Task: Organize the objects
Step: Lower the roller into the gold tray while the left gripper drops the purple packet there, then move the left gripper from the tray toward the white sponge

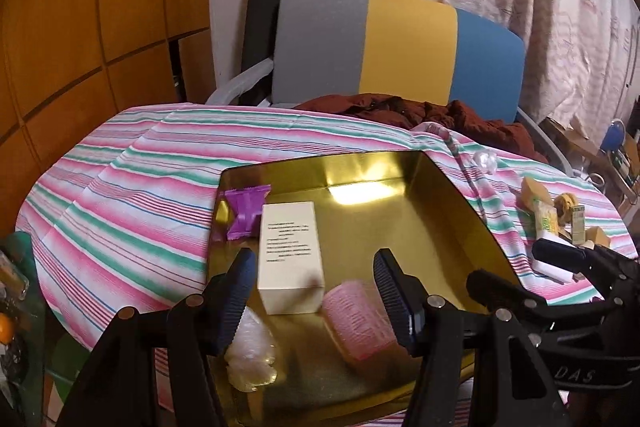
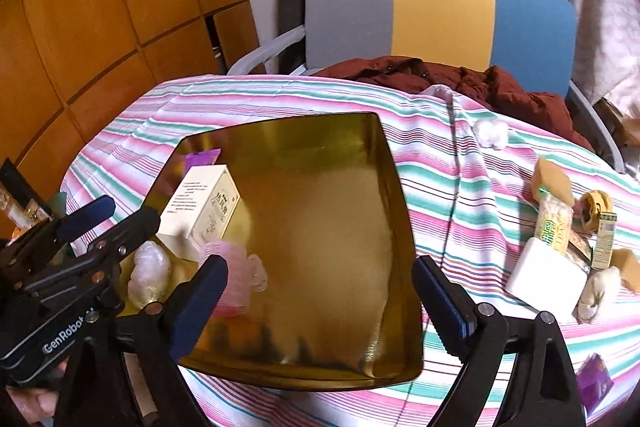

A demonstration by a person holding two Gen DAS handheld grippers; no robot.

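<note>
A gold tray (image 1: pixel 400 227) (image 2: pixel 320 227) sits on a striped tablecloth. In it lie a white box (image 1: pixel 290 259) (image 2: pixel 204 207), a purple packet (image 1: pixel 244 211) (image 2: pixel 200 159), a clear-wrapped item (image 1: pixel 250 351) (image 2: pixel 150 275) and a pink ribbed roller (image 1: pixel 356 319) (image 2: pixel 228 279), which is blurred. My left gripper (image 1: pixel 316 287) (image 2: pixel 112 223) hovers open over the tray's near left corner, the roller close by its right finger. My right gripper (image 2: pixel 320 299) (image 1: pixel 528 267) stands open over the tray's near edge, holding nothing.
Loose items lie on the cloth right of the tray: a white block (image 2: pixel 546 279), yellow sponges (image 2: pixel 552 183), a green packet (image 2: pixel 554 223), a tape roll (image 2: pixel 596 207), a cotton ball (image 2: pixel 490 133), a purple packet (image 2: pixel 596 383). Behind stands a chair (image 2: pixel 440 7) with a dark red jacket (image 2: pixel 500 87).
</note>
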